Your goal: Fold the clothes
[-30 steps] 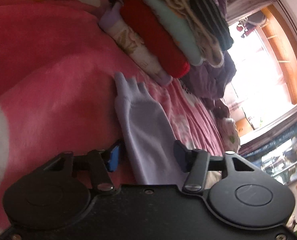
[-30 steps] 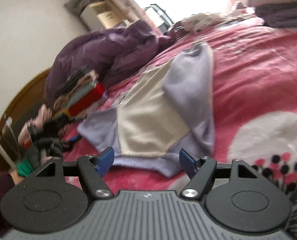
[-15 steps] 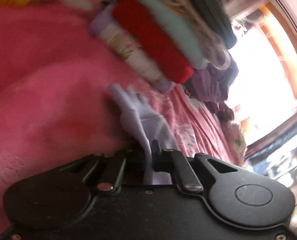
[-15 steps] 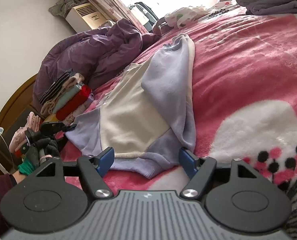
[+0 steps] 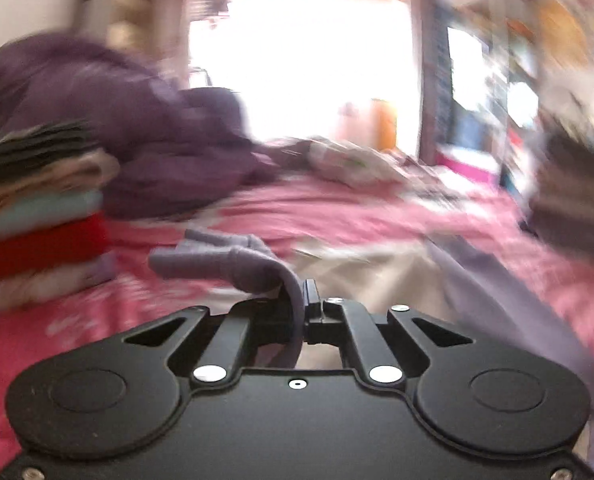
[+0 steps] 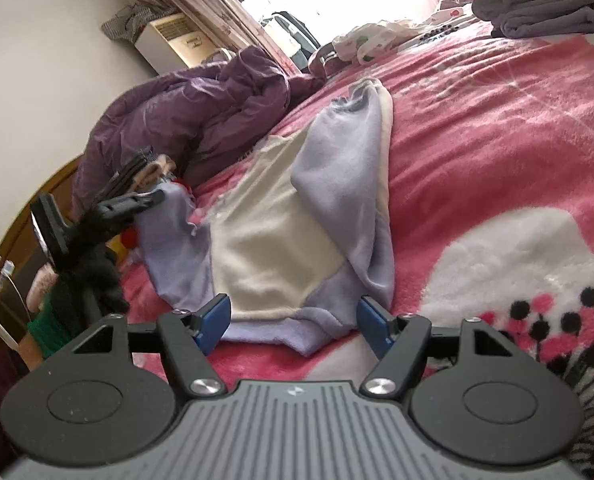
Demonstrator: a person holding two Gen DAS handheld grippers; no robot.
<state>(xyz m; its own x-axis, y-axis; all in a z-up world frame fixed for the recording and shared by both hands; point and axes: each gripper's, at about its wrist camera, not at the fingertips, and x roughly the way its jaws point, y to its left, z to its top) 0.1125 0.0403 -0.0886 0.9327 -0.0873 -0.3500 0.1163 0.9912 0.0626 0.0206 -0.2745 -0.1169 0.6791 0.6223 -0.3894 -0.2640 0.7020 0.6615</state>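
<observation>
1. My left claw [image 5: 299, 304] is clamped on the fleecy lilac sleeve [image 5: 225, 260].
2. My right claw [image 6: 293, 318] gapes over the hem of the lilac-and-cream sweatshirt [image 6: 281, 248], spread on the plush pink blanket [image 6: 477, 152].

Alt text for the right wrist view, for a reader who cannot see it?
The open right gripper hovers at the hem of a lavender-and-cream sweatshirt spread on a pink blanket. The left gripper pinches its far sleeve, beside a purple jacket.
</observation>
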